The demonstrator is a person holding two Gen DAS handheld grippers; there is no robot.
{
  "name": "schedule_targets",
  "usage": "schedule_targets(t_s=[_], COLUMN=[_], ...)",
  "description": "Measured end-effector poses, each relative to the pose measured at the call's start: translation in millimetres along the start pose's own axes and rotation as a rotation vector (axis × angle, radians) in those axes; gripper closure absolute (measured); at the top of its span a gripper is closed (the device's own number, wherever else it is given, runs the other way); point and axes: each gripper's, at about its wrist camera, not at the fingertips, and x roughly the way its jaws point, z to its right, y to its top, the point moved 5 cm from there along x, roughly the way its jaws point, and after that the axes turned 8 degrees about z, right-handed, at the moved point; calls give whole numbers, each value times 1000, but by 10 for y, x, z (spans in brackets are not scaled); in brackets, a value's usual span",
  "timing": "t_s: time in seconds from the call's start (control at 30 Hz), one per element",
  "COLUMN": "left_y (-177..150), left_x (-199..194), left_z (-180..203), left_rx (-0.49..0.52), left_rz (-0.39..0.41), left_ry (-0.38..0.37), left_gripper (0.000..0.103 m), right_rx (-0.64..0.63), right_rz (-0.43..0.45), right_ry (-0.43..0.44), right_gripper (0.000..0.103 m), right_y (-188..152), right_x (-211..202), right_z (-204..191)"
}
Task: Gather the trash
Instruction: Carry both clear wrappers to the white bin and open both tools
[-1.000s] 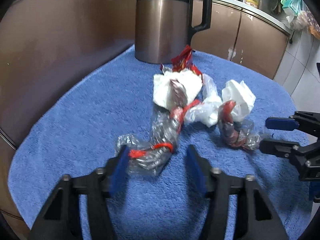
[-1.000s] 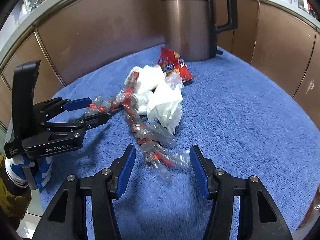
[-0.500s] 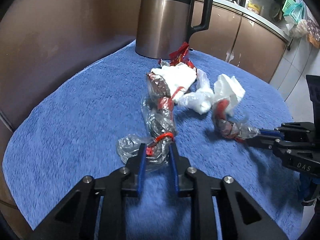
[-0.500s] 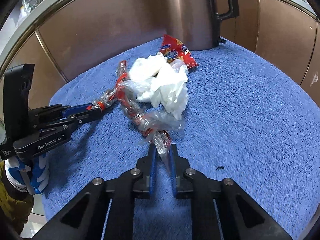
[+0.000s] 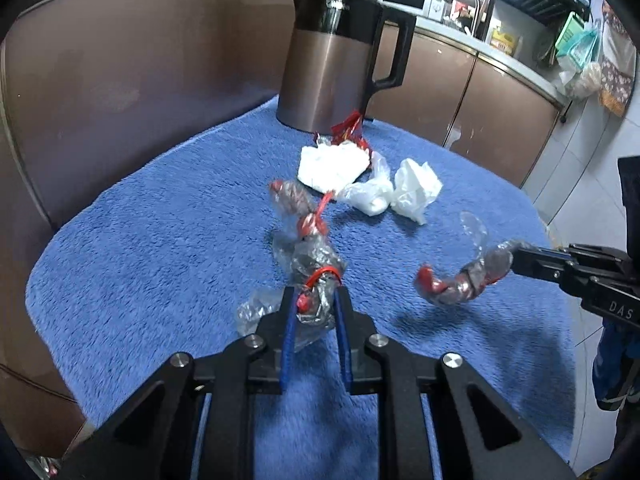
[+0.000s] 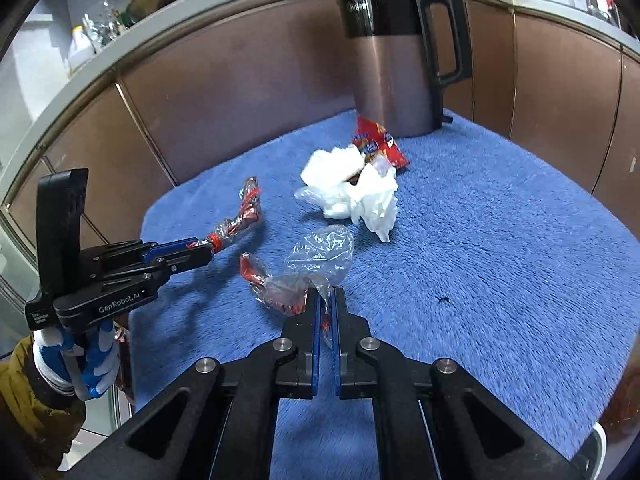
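My left gripper (image 5: 314, 300) is shut on a crumpled clear wrapper with red ties (image 5: 308, 252) and holds it lifted above the blue towel (image 5: 160, 240). It also shows in the right wrist view (image 6: 202, 250) with the wrapper (image 6: 240, 220) hanging out. My right gripper (image 6: 325, 294) is shut on another clear and red wrapper (image 6: 308, 268), also lifted; in the left wrist view it is at the right (image 5: 516, 258) with its wrapper (image 5: 460, 276). White tissues (image 5: 414, 190), a white wad (image 5: 332, 164) and a red snack bag (image 6: 374, 142) lie on the towel.
A tall brown kettle with a black handle (image 5: 332, 60) stands at the back of the towel. Brown cabinet fronts (image 6: 240, 80) curve behind it. A small dark speck (image 6: 442, 300) lies on the towel to the right.
Both grippers closed on their wrappers from open, then lifted and pulled them back away from the tissue pile. The two wrappers now hang clear of the towel.
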Motion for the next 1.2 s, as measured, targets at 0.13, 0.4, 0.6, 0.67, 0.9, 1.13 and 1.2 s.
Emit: schedule_targets(t_s=[0.13,0.4,0.6,0.67,0.9,1.13,1.2], left_y=[1,13,39,60,157,241,248], left_x=[-184,-573,-878,-977,-1202,-1234,-1194], left_z=[-22,51,144,202,551,1122,1329], left_rx=[-19,-26,-19,-14,36,116,147], left_rz=[26,84,130,144,181,189,182], left_ry=[-10,-16,-18,-23,-62,-145,-176], left_gripper=[87,87,87,87,87,87,87], right_rx=[-4,17,43,51,82,132,147], right_rz=[32,120,196,216,306,390,403], right_ry=[0,-6,-13,-16,-52,-126,-159], right_gripper=[98,98,98,98,98,98,98], right_y=[14,15,-7,-24,-138,-294,-343], right_x=[-220,-733,-1171,-1277,-1870,-2434,-2545], right_z=[-66,-123,-80,-55,88,405,514])
